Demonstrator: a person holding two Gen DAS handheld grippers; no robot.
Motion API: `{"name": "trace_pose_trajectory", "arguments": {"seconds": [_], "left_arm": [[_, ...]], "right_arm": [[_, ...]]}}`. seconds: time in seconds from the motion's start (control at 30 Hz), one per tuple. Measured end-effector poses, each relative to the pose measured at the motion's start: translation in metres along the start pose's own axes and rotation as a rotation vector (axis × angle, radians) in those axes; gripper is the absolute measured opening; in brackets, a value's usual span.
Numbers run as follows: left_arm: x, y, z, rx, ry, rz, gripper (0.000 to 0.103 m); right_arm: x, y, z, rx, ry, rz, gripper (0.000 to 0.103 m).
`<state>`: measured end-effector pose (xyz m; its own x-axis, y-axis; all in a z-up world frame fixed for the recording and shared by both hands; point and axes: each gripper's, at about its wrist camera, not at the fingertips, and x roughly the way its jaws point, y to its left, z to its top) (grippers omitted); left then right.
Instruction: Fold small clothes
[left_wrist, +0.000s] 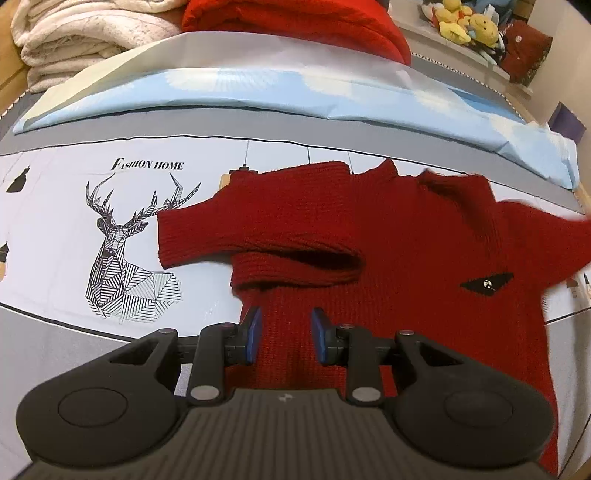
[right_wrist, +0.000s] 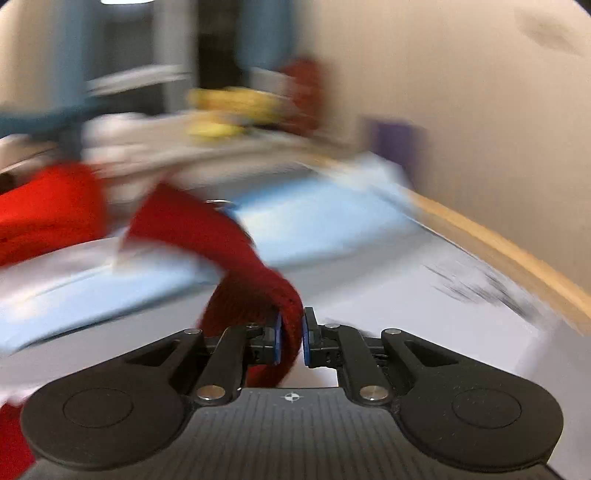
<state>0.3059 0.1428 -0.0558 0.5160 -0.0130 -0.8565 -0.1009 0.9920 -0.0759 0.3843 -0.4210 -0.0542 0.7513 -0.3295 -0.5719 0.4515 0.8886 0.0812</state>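
A small dark red knit sweater lies flat on the printed sheet. Its left sleeve is folded across the body, and a black patch sits on the chest. My left gripper is open, with its blue pads just above the sweater's lower part and holding nothing. My right gripper is shut on the sweater's other sleeve and holds it lifted off the bed. The right wrist view is blurred by motion.
The sheet has a deer print to the left of the sweater. A folded light blue sheet lies behind it, with white blankets, a red garment and plush toys beyond. A wooden bed edge runs along the wall.
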Motion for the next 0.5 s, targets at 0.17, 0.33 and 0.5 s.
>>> {"name": "trace_pose_trajectory", "arguments": {"seconds": [0.17,0.33,0.5], "left_arm": [[0.009,-0.002,-0.003,0.018,0.021,0.008,0.032],[0.016,-0.006,-0.004,0.033,0.034,0.006,0.032],[0.015,-0.009,-0.004,0.034,0.031,-0.005,0.032]], "right_arm": [[0.035,-0.115,-0.029,0.304,0.081,-0.230,0.009],[0.050,-0.139,-0.076,0.287,0.143,-0.272,0.018],[0.047,-0.162,-0.113,0.458,0.132,-0.220,0.038]]}}
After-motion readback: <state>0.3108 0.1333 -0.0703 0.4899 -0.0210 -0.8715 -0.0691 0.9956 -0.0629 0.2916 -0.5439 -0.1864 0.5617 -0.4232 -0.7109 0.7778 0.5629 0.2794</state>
